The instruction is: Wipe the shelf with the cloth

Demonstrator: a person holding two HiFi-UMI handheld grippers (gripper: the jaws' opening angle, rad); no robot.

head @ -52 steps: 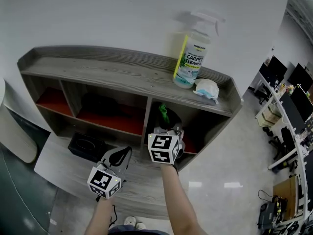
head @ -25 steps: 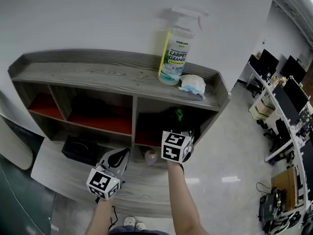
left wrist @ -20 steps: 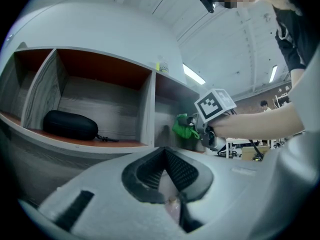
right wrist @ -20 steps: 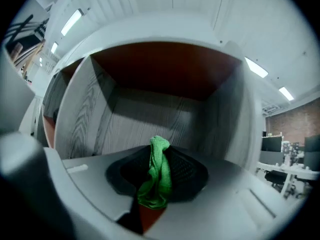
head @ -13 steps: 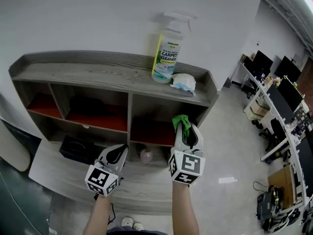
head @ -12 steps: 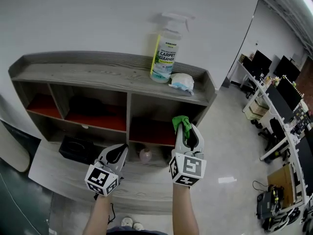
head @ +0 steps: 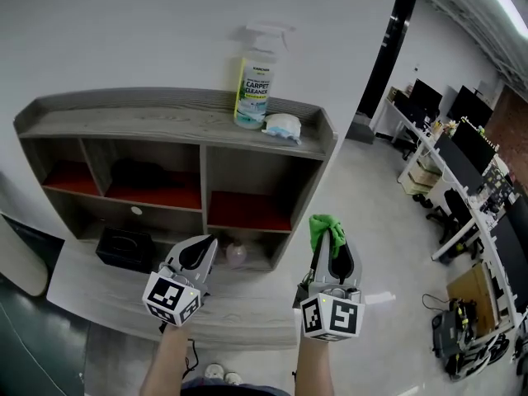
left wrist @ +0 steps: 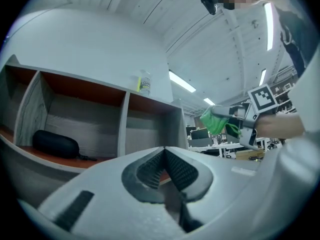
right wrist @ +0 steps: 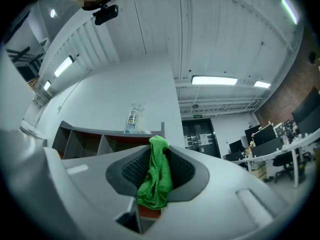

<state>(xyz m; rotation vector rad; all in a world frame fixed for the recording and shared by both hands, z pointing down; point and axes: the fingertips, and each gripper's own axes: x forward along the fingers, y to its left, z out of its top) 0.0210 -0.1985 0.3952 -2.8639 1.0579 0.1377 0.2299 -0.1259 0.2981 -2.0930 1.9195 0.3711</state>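
Green cloth [right wrist: 156, 176] is pinched between the jaws of the right gripper [right wrist: 159, 149]. It bunches up between the ribbed pads, its top pokes out past the tips and its tail hangs back toward the camera. The left gripper [left wrist: 164, 151] has its jaws closed together with nothing between them.

In the head view the right gripper sits at lower centre-right of the frame, over bare floor. It is off to the right of the grey wooden shelf [head: 124, 122], and the cloth touches no part of it. The left gripper hangs at lower centre-left, in front of the lower compartments, apart from them.

On the top board, at upper centre, a carpet cleaner spray bottle [head: 252, 89] stands upright. A crumpled white wipe [head: 282, 127] lies just beside it to the right. A black box [head: 124, 246] and a small pinkish object [head: 237, 254] sit on the lowest board, and the red-floored compartments run above them.

By my reading, the cloth is in hand but no wiping stroke is under way at this moment. The next move calls for carrying the cloth up and left to a board and laying its free end on the wood. It should then sweep along the grain, keeping clear of the bottle and wipe or working round them. How much of the shelf is already wiped cannot be told.
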